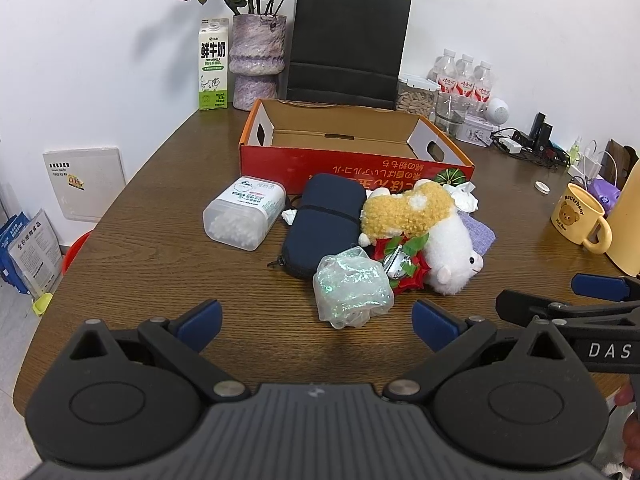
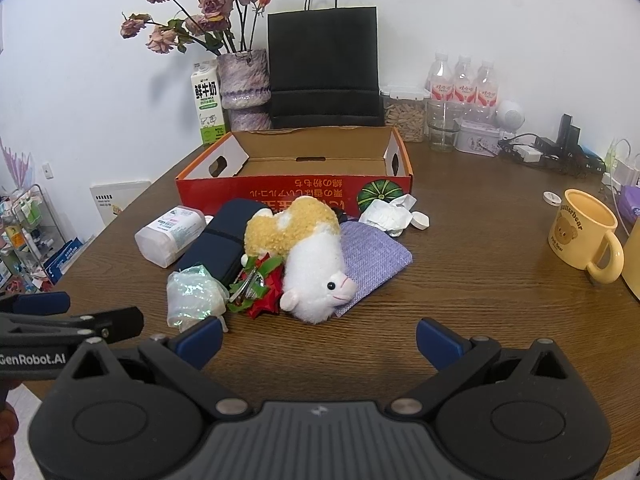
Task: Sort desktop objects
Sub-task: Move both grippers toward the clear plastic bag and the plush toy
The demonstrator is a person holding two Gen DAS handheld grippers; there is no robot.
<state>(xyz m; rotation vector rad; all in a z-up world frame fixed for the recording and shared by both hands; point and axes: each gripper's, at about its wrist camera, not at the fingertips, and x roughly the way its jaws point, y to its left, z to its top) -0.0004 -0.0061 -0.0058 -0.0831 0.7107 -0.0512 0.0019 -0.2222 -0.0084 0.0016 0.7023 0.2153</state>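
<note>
A pile lies in front of an empty red cardboard box [image 1: 352, 168] [image 2: 292, 190]: a white-and-yellow plush toy [image 1: 440, 240] [image 2: 312, 264], a navy pouch [image 1: 320, 224] [image 2: 218, 240], a clear cotton-swab box [image 1: 244, 212] [image 2: 170, 234], a crumpled iridescent bag [image 1: 350, 288] [image 2: 192, 296], a red-green bow [image 1: 402, 266] [image 2: 260, 288], a purple cloth [image 1: 478, 232] [image 2: 372, 260] and crumpled paper [image 2: 386, 212]. My left gripper [image 1: 316, 326] is open and empty just before the bag. My right gripper [image 2: 318, 340] is open and empty before the plush toy.
At the back stand a milk carton [image 1: 213, 64], a vase of dried roses [image 1: 258, 60], a black paper bag [image 1: 348, 44], water bottles [image 1: 464, 76] and a pellet container [image 2: 404, 114]. A yellow bear mug [image 2: 582, 232] sits at right, with cables [image 2: 552, 156] behind.
</note>
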